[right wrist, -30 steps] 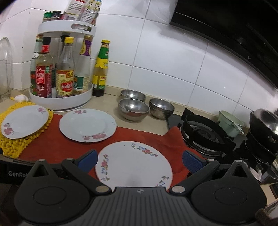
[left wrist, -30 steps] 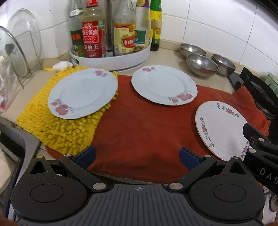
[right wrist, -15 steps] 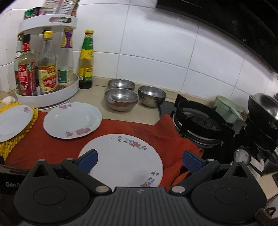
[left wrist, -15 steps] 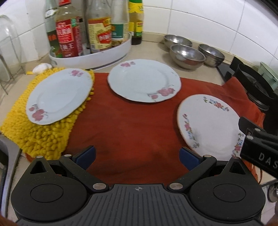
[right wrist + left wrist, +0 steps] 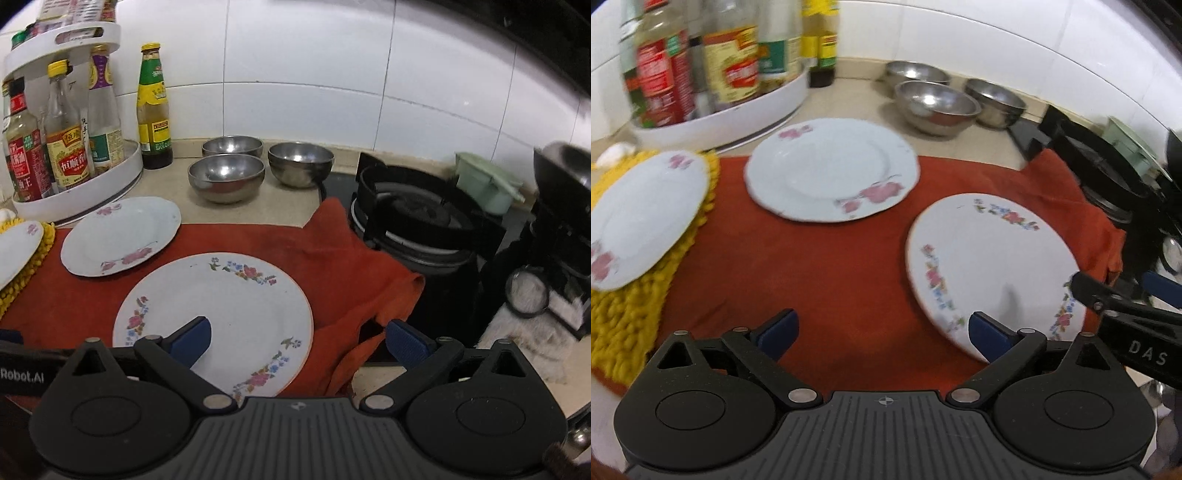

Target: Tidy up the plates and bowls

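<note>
Right wrist view: the right gripper (image 5: 299,341) hangs wide open and empty, its left finger over the near floral plate (image 5: 218,295) on the red cloth (image 5: 332,254). The left gripper (image 5: 882,332) is likewise spread, holding nothing. Farther left lies a second plate (image 5: 118,236); three steel bowls (image 5: 227,177) sit beyond, near the wall.

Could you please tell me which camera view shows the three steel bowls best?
The right wrist view: the bowls sit sharp, near its centre, all three rims and insides visible. The left wrist view shows them too, but smaller, motion-blurred, near the top edge.
</note>
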